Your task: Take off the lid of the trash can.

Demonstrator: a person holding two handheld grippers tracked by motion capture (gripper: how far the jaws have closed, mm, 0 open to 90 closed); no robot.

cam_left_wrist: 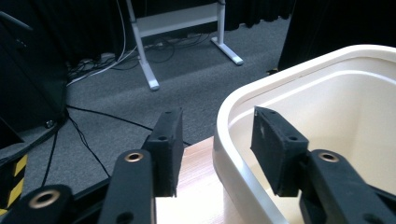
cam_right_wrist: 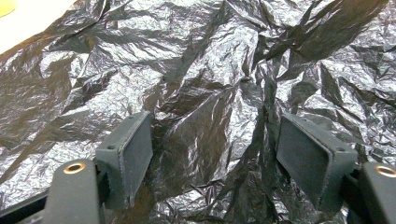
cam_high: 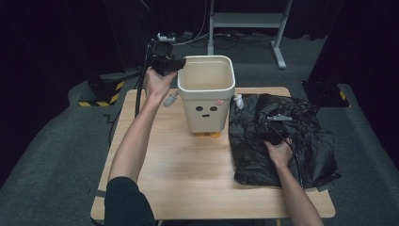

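The cream bin stands at the far middle of the worktop, and the left tool straddles its rim, jaws apart and not pressing it. The right tool hovers wide over the crumpled black bag beside the bin.

Small wooden table in the middle, light brown, with a soft bright patch on its top. Grey carpet floor all around it. Dark black curtains at the back and on both sides, very little light there. White metal stand with two legs behind the table, on the carpet. Loose black and white cables on the floor near the stand. Yellow and black striped tape at the left, on the edge of a dark block. Dark box on the right, with a little bit of striped tape too.
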